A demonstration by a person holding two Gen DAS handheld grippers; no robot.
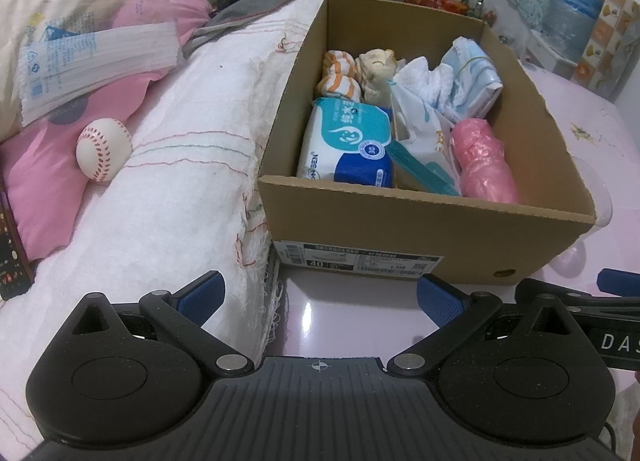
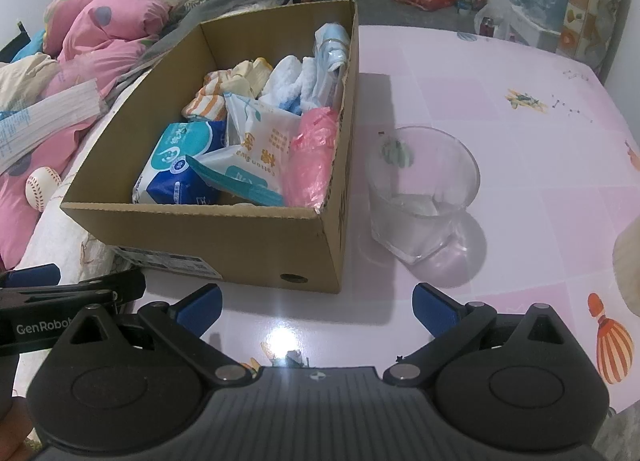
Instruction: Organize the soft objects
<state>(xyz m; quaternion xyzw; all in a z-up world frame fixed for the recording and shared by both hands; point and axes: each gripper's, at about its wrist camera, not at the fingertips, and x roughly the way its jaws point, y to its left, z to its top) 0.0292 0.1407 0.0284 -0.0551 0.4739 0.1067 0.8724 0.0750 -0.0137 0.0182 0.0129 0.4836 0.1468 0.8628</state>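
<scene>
Pink tiled tabletop [image 2: 500,73] carries a brown cardboard box [image 2: 224,237]; both grippers [image 1: 318,293] [image 2: 318,307] gape empty, and a swing could topple the clear plastic cup [image 2: 420,189]

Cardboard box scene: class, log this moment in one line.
box: filled | ball: outside, on bedding | left hand-held gripper: open | right hand-held gripper: open

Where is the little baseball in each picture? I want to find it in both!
Left wrist view: the baseball sits at the left, on the pink bedding, left of the cardboard box.
Right wrist view: the baseball is at the far left edge, again left of the box.
Shared landmark: the cardboard box, with the pink plastic roll at its right side.
</scene>
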